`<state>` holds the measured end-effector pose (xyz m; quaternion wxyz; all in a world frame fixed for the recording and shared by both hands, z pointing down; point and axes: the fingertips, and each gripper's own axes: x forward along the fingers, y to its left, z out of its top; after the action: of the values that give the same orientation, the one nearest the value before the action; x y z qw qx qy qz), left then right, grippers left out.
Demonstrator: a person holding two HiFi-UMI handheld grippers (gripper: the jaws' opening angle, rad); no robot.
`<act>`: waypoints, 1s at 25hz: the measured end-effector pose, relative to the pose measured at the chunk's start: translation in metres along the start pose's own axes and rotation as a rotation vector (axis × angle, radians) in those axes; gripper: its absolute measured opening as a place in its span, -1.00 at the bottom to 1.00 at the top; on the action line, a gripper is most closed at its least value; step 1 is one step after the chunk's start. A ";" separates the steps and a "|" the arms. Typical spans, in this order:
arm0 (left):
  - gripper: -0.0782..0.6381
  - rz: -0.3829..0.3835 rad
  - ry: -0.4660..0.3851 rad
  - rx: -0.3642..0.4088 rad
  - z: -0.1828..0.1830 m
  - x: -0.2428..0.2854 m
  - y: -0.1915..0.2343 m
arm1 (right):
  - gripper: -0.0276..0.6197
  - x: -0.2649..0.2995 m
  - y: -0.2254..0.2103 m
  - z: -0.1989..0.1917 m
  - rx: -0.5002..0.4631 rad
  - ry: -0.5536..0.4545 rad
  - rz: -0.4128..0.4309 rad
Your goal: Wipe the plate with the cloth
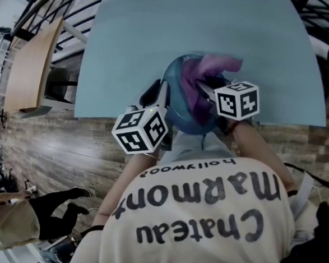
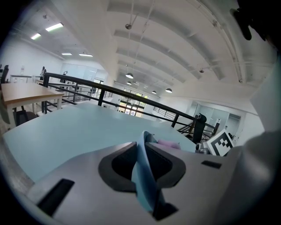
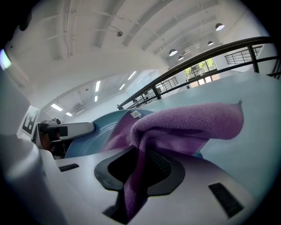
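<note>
Plate first: it is up off the flat, tilted on its edge over the near side of the blue table, and the left gripper has it by the rim. In the left gripper view the jaws are clamped on that thin blue edge, which runs straight up between them.

Over to the right gripper: jaws pinched hard on the purple cloth, a fold of it squeezed down between the pads and the rest bunched above them, spilling away to the right.

Here is what the wipe turns on. From the right claw, the plate's hollow face lies just ahead and to the left, with the cloth's far flap already draped over it. The cloth's length runs from the jaws out toward the far side of the table, across the plate. So the right hand is the working one, right at the face; the left only steadies the rim.

Hard to call: the head view hides the plate's lower half behind the two marker cubes, so I cannot tell whether its bottom edge rests on the table. How firmly the cloth presses on the plate is unclear too.
</note>
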<state>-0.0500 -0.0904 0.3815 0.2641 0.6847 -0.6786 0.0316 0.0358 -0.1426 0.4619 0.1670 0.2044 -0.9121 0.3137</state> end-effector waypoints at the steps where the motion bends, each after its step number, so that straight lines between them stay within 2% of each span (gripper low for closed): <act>1: -0.64 0.000 -0.001 -0.002 0.000 -0.001 0.000 | -0.66 -0.002 -0.003 -0.002 -0.001 0.004 -0.014; 7: -0.64 -0.001 -0.008 -0.004 -0.004 -0.005 0.000 | -0.66 -0.014 -0.021 -0.016 -0.006 0.061 -0.099; 11: -0.64 0.005 -0.018 -0.015 -0.007 -0.008 0.006 | -0.66 -0.016 -0.028 -0.025 -0.043 0.115 -0.167; 25: -0.64 -0.011 0.019 -0.056 -0.011 -0.017 0.028 | -0.66 -0.020 -0.034 -0.049 -0.017 0.184 -0.278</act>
<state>-0.0743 -0.0691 0.3934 0.2900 0.6804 -0.6728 0.0175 0.0786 -0.1303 0.5073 0.2936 0.2977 -0.8584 0.2972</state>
